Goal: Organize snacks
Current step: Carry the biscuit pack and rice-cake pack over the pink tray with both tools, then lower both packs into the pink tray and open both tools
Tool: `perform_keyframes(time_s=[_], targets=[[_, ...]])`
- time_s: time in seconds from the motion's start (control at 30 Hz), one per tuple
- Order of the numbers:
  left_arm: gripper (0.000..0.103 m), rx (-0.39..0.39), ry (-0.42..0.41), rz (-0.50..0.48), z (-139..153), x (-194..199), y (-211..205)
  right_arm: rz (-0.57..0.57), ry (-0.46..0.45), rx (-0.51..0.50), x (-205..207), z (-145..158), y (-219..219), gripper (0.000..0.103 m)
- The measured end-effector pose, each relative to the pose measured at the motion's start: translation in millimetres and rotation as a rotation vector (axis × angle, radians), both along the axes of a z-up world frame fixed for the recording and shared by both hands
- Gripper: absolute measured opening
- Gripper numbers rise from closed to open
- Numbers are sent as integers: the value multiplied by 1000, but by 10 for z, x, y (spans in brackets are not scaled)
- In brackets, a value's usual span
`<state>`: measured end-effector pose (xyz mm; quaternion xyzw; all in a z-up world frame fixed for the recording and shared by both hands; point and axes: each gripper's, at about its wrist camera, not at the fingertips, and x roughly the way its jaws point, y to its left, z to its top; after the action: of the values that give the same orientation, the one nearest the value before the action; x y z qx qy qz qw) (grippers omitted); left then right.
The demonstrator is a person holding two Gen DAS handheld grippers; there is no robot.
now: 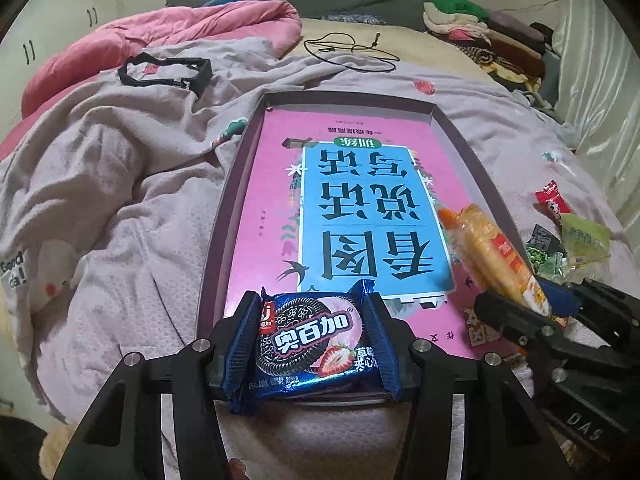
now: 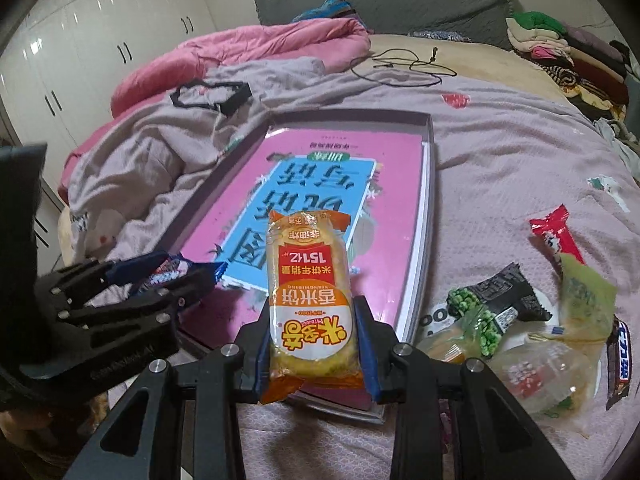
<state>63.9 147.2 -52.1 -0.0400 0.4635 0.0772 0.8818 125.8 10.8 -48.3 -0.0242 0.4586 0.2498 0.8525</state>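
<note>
My left gripper [image 1: 313, 300] is shut on a blue sandwich-cookie packet [image 1: 308, 344], its pads pressing both crimped ends. It hangs over the near end of a shallow dark box [image 1: 232, 184] with a pink and blue book [image 1: 264, 200] lying in it. My right gripper [image 2: 314, 312] is shut on a long yellow rice-cracker pack [image 2: 310, 276], which points out over the box's near right part. The left wrist view shows that pack [image 1: 488, 256] and the right gripper [image 1: 548, 300] at right. The right wrist view has the left gripper [image 2: 160, 276] and cookie packet [image 2: 170, 274] at left.
Loose snacks lie on the bedspread right of the box [image 2: 430, 200]: a green-pea packet [image 2: 492, 304], a red packet [image 2: 556, 236], a pale green packet [image 2: 586, 296], a chocolate bar [image 2: 622, 356]. A pink quilt [image 1: 224, 28], a black frame [image 1: 168, 70], a cable [image 1: 352, 52] and folded clothes [image 1: 480, 28] lie farther back.
</note>
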Motion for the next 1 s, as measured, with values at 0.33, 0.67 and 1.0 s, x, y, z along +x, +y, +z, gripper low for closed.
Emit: perform_keyframes(time_s=[0.33,0.67,1.0], targets=[[55,-1,8,13,-37,35,-1,12,7,-47,0,-151,58,36],[55,5,8,13,-41,36,-2,8,3,-32,-26,-129,14,37],[56,6,1,10,0,22,-32,12,-11,-1,-94,-55,-53,43]])
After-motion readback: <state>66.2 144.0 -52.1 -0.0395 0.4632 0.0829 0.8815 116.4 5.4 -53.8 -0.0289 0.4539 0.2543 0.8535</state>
